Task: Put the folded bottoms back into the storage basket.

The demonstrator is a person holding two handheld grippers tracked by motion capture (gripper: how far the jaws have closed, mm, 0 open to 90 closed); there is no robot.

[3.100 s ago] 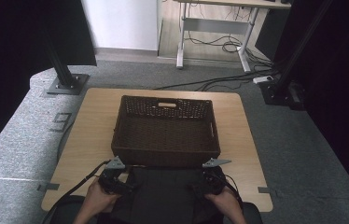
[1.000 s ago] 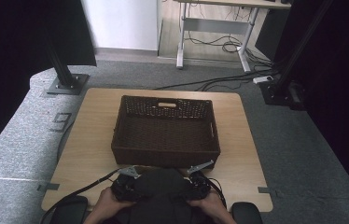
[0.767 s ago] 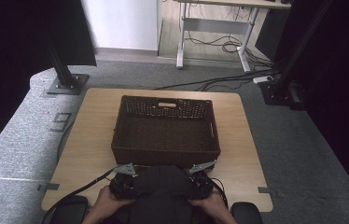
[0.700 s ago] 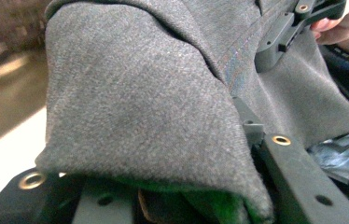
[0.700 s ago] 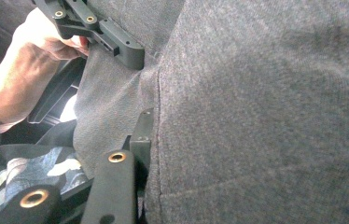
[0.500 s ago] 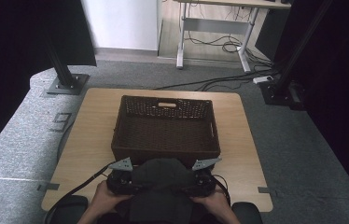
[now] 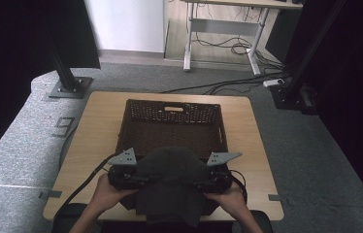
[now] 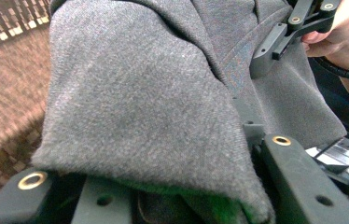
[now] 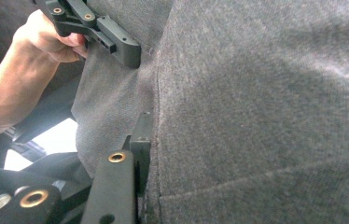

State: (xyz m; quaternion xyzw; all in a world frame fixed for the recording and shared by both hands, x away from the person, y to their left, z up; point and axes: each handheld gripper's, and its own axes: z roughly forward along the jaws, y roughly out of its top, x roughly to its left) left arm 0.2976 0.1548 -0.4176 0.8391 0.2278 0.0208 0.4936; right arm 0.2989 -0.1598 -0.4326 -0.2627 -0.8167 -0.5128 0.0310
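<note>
Wooden table (image 7: 92,126) carries a dark wicker basket (image 7: 172,124), centre to 12 o'clock. The grey garment (image 7: 172,182) hangs bunched at 6 o'clock of the basket, over the table's near edge, lifted between my grippers. Left gripper (image 7: 136,178) clamps its 9 o'clock edge, right gripper (image 7: 204,180) its 3 o'clock edge, cloth between both pairs of jaws.

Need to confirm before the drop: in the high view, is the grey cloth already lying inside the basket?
No: the grey cloth hangs between the left gripper and right gripper, at the basket's near edge.
</note>
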